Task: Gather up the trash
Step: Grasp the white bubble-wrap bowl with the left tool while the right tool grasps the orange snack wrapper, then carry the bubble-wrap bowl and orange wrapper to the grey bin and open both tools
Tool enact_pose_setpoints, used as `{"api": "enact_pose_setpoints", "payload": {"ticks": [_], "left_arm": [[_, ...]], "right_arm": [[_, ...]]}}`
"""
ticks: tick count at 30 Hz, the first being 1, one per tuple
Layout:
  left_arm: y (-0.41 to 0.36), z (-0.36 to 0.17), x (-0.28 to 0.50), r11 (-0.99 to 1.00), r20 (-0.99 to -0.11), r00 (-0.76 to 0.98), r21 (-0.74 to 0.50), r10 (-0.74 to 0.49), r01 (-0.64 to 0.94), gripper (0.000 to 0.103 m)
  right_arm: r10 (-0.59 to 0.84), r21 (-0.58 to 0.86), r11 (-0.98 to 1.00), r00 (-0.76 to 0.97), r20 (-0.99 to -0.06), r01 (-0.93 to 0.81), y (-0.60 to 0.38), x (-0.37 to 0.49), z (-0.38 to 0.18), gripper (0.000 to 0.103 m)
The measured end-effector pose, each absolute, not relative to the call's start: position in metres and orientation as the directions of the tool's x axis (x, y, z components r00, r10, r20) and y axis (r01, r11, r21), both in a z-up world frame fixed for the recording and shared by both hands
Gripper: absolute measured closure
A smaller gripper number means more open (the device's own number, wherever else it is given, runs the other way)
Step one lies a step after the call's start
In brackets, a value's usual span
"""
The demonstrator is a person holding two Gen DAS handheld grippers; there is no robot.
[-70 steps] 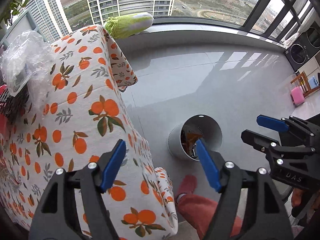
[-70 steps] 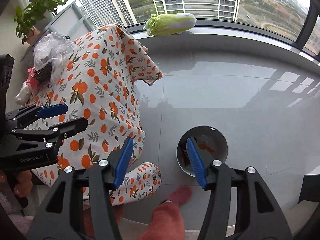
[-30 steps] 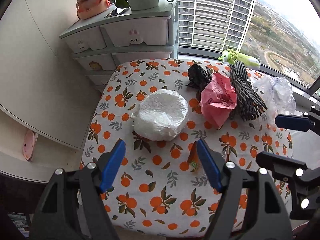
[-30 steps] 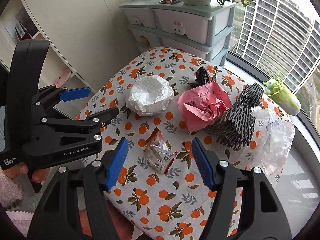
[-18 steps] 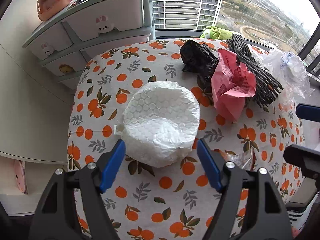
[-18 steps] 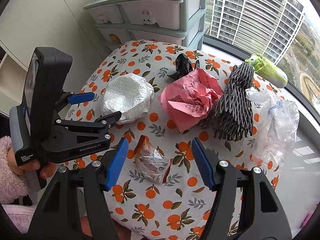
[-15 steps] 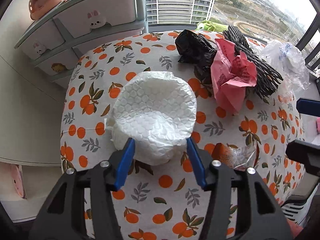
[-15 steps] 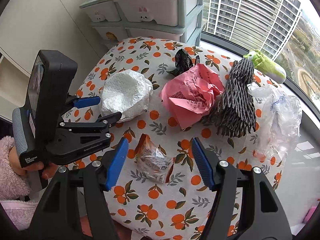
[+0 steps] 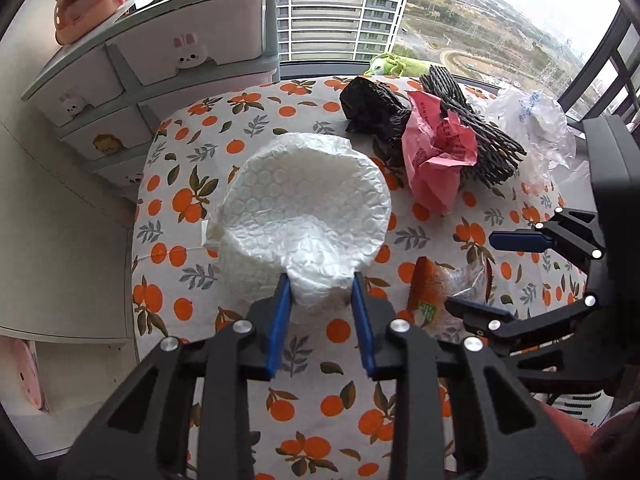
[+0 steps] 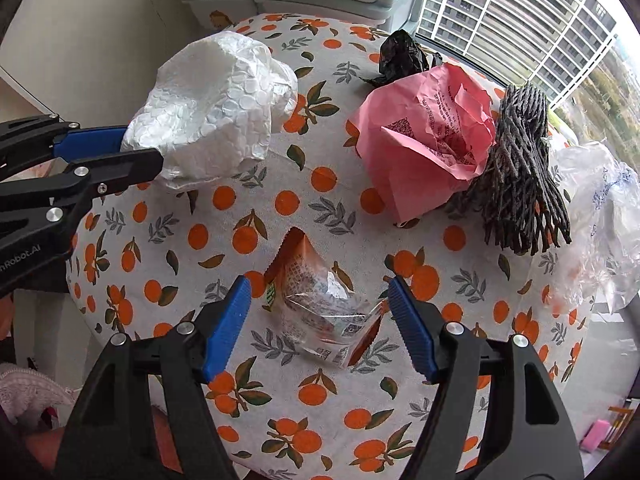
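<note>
The left claw (image 9: 320,296) pinches the near edge of the crumpled white bubble-wrap bowl (image 9: 304,216) on the orange-patterned worktop (image 9: 320,392). The right claw (image 10: 318,316) is spread around the clear orange-edged snack wrapper (image 10: 320,304) lying there.

The left gripper (image 9: 320,286) now pinches the near edge of the bubble-wrap bowl (image 9: 304,216), its jaws narrowed from their wide spread. The right gripper (image 10: 318,298) has dropped closer, fingers now flanking the snack wrapper (image 10: 320,300), still spread.
</note>
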State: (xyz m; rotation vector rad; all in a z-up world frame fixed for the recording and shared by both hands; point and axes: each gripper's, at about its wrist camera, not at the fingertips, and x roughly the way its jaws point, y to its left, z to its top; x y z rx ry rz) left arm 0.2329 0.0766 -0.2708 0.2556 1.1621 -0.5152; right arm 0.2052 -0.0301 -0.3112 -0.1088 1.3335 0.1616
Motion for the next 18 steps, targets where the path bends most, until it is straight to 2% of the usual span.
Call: {"api": "enact_pose_setpoints", "payload": {"ticks": [4,6,8,9,11,18], "left_arm": [[0.085,-0.263,0.230,0.860,-0.916,0.303,-0.080,-0.262,0.504,0.073],[0.088,-0.259,0.229,0.862,-0.915,0.303,-0.084,-0.265,0.500,0.073],[0.091,-0.255,0.227,0.862,-0.914,0.306,-0.084,-0.266,0.499,0.073],[0.092,-0.254,0.226,0.863,-0.913,0.308,-0.084,-0.266,0.499,0.073],[0.095,-0.250,0.225,0.863,-0.912,0.308,-0.087,-0.270,0.498,0.073],[0.099,-0.240,0.215,0.852,-0.908,0.315,-0.081,-0.277,0.516,0.073]], "right_arm": [[0.023,-0.016,0.979,0.184,-0.983,-0.205,-0.022,0.205,-0.334,0.033],[0.024,-0.011,0.975,0.155,-0.988,-0.220,-0.018,0.204,-0.343,0.038],[0.003,-0.031,0.970,0.141,-0.990,-0.243,-0.013,0.200,-0.349,0.062],[0.008,-0.027,0.969,0.139,-0.990,-0.247,-0.012,0.199,-0.348,0.068],[0.039,0.007,0.972,0.133,-0.990,-0.234,-0.013,0.198,-0.345,0.086],[0.087,0.057,0.987,0.205,-0.975,-0.148,-0.024,0.192,-0.311,0.090]]}}
